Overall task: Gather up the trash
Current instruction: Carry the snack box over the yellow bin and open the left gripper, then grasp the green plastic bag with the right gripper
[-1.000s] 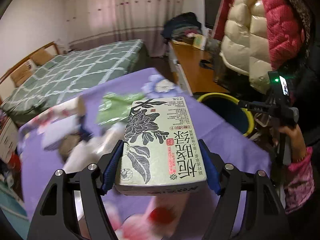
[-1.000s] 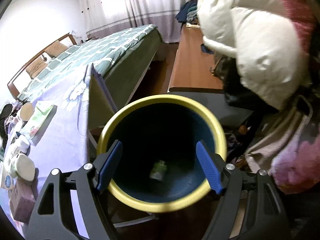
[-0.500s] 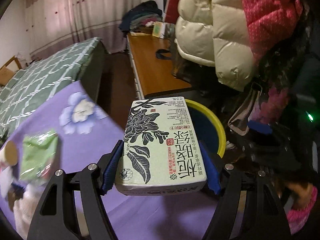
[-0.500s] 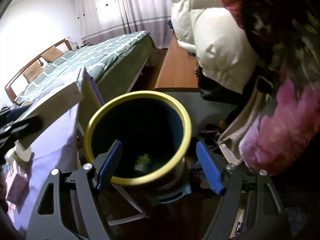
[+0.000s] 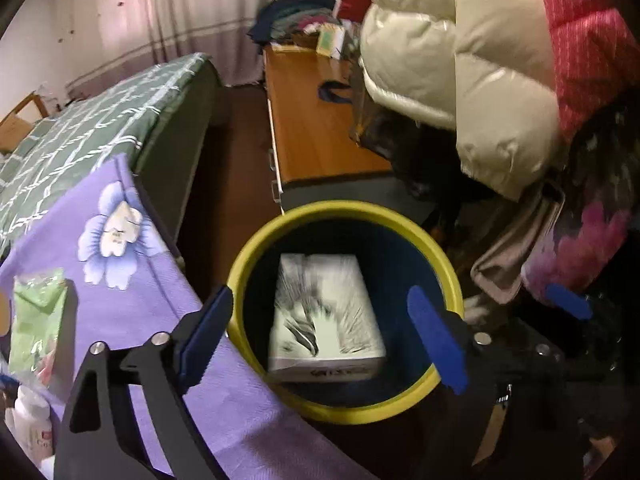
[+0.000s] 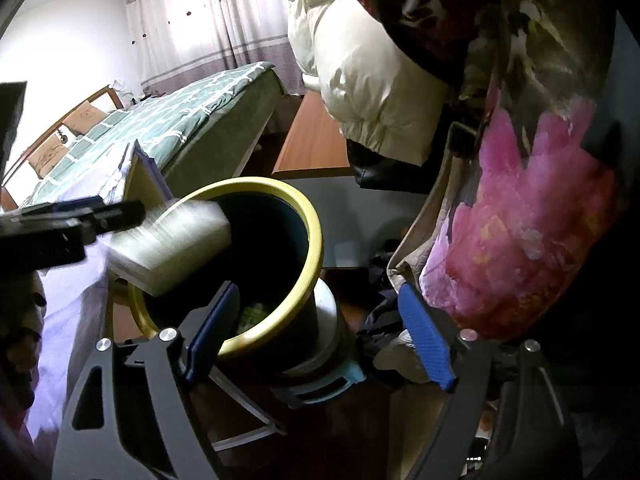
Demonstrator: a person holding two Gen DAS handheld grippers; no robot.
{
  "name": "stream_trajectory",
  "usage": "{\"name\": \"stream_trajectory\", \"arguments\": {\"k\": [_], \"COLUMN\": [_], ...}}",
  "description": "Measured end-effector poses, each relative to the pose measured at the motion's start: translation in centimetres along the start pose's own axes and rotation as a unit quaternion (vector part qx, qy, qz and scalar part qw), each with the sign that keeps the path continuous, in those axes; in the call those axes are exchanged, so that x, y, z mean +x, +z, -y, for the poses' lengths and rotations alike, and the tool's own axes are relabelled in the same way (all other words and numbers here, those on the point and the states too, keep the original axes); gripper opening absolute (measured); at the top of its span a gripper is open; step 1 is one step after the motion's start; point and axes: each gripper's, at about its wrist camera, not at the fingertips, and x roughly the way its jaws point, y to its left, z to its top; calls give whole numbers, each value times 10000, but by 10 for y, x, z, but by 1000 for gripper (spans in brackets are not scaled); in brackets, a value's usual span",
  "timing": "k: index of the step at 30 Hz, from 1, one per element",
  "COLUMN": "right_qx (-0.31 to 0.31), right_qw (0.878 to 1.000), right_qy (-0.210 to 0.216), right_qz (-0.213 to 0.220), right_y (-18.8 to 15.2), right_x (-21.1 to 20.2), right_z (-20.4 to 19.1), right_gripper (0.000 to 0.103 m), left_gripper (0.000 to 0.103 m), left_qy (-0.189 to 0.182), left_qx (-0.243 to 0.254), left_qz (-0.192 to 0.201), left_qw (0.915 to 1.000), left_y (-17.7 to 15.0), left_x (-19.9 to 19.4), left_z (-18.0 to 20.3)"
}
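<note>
Overhead, left gripper tilted down, jaws opening, box loose above bin.

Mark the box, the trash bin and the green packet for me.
box (image 5: 326, 312), left wrist view, on its printed top face.
trash bin (image 5: 340, 210), left wrist view, on its yellow rim's far side.
green packet (image 5: 36, 320), left wrist view, mid-wrapper, on the purple cloth.

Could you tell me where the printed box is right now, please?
In the left wrist view, the printed box is falling into the yellow-rimmed bin, between the opening left gripper pads.
</note>
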Motion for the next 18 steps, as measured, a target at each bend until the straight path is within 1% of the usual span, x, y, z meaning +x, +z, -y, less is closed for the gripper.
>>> {"name": "stream_trajectory", "arguments": {"k": [3, 5, 7, 10, 13, 16, 18], "right_qx": [-21, -62, -130, -295, -509, -731, -895], "right_qw": [10000, 9999, 9997, 9991, 9976, 9956, 9939], "right_qy": [84, 123, 215, 319, 471, 584, 651], "right_qz": [-19, -17, -15, -2, -3, 13, 18], "right_y": [-1, -2, 0, 4, 9, 14, 19], "right_x": [1, -1, -1, -1, -1, 0, 0], "right_z": [-4, -11, -21, -39, -63, -91, -112], "right_gripper": [78, 78, 78, 78, 78, 78, 78], "left_gripper": [91, 93, 95, 96, 98, 98, 98], "left_qy": [48, 131, 239, 411, 740, 1211, 1404], "left_qx": [-41, -56, -93, -182, -308, -557, -727], "left_qz": [184, 383, 601, 821, 1048, 1216, 1283], "left_qw": [9998, 9992, 9979, 9956, 9913, 9836, 9791], "left_y": [-2, -7, -14, -25, -43, -66, -80], "left_x": [-24, -45, -70, -100, -132, -162, -177], "left_z": [-5, -11, -21, -41, -70, -108, -129]}}
